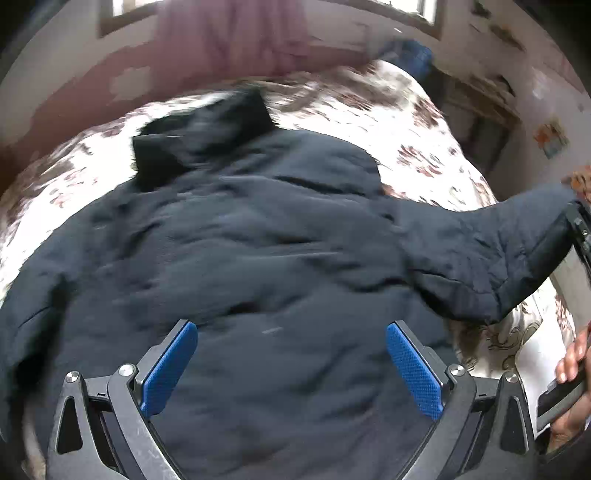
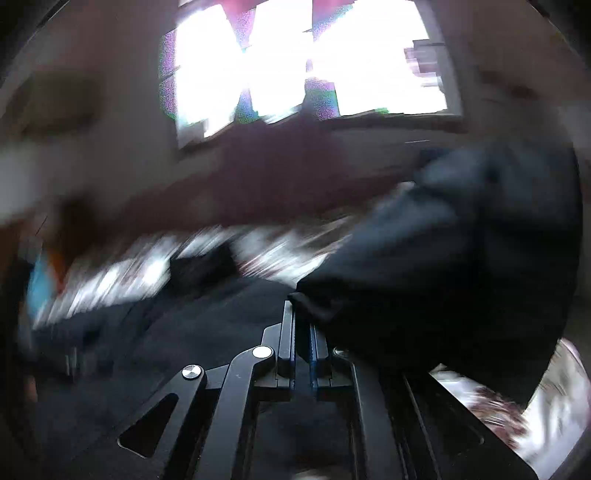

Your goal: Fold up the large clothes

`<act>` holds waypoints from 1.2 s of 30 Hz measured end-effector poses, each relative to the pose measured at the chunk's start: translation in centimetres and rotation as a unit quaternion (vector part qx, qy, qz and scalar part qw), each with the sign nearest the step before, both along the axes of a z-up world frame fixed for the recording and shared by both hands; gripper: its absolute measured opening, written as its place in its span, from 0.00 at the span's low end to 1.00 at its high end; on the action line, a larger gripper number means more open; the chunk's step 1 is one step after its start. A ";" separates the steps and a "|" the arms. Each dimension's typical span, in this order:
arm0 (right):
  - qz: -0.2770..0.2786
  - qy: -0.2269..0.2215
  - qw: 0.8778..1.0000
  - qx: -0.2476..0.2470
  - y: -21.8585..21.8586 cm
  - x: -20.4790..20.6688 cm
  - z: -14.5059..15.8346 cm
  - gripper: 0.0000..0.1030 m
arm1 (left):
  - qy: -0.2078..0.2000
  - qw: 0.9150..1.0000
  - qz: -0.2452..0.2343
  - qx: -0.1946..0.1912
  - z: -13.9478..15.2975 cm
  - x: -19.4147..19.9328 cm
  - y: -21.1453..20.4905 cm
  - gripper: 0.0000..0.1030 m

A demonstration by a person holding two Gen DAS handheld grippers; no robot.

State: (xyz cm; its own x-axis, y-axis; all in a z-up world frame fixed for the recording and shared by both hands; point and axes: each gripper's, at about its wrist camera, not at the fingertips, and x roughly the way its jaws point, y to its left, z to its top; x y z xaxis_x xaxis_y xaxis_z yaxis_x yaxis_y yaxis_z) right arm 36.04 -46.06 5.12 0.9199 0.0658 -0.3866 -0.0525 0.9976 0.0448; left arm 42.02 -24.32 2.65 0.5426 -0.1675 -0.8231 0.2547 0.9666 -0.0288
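Note:
A large dark navy padded jacket (image 1: 240, 240) lies spread on a bed, collar (image 1: 199, 133) at the far end. My left gripper (image 1: 291, 354) is open above the jacket's lower body, its blue pads (image 1: 170, 369) wide apart and holding nothing. The jacket's right sleeve (image 1: 491, 254) is lifted off the bed toward the right edge, where my right gripper's tip (image 1: 580, 232) meets the cuff. In the blurred right wrist view my right gripper (image 2: 303, 325) is shut on the sleeve (image 2: 443, 277), which hangs to the right of the fingers.
The bed has a white cover with brown flowers (image 1: 406, 122). A reddish wall and pink curtain (image 1: 229, 33) stand behind it. A doorway and shelves (image 1: 476, 107) are at the far right. A bright window (image 2: 306, 59) shows in the right wrist view.

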 end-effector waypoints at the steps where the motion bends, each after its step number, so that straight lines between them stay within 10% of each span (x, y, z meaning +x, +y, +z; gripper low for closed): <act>1: 0.024 0.016 0.999 -0.020 1.9 0.3 -0.8 0.06 | -0.004 1.000 0.009 0.001 0.3 -0.3 1.3 1.00; 9: 0.144 0.142 0.956 -0.213 13.0 -0.7 -8.8 0.07 | 0.005 0.998 0.054 -0.023 -1.5 -5.0 11.7 1.00; 11: 0.153 0.136 0.960 -0.190 12.3 -1.8 -8.1 0.20 | 0.009 0.997 0.057 -0.041 -2.2 -5.7 12.7 1.00; 14: 0.145 0.111 0.977 -0.109 8.4 -3.7 -6.4 0.72 | 0.009 0.995 0.057 -0.076 -2.8 -6.1 13.0 1.00; 20: 0.025 0.068 0.997 0.012 -1.2 -6.8 -5.4 0.73 | 0.014 0.993 0.042 -0.108 -3.9 -4.2 10.3 1.00; 29: -0.112 0.082 0.986 0.089 -7.4 -5.7 -7.2 0.73 | 0.059 0.971 0.151 -0.173 -6.6 2.6 6.0 0.97; 36: -0.119 0.077 0.985 0.097 -7.2 -4.0 -7.4 0.73 | 0.033 0.985 0.134 -0.103 -5.9 4.0 2.4 0.50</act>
State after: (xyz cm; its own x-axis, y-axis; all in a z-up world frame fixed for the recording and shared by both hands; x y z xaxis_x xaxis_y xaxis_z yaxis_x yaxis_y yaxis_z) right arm 32.07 -53.22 -2.30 0.8494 -0.0590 -0.5244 0.2050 0.9526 0.2249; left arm 46.03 -21.90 -3.28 0.5365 -0.1927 -0.8216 -0.0174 0.9708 -0.2391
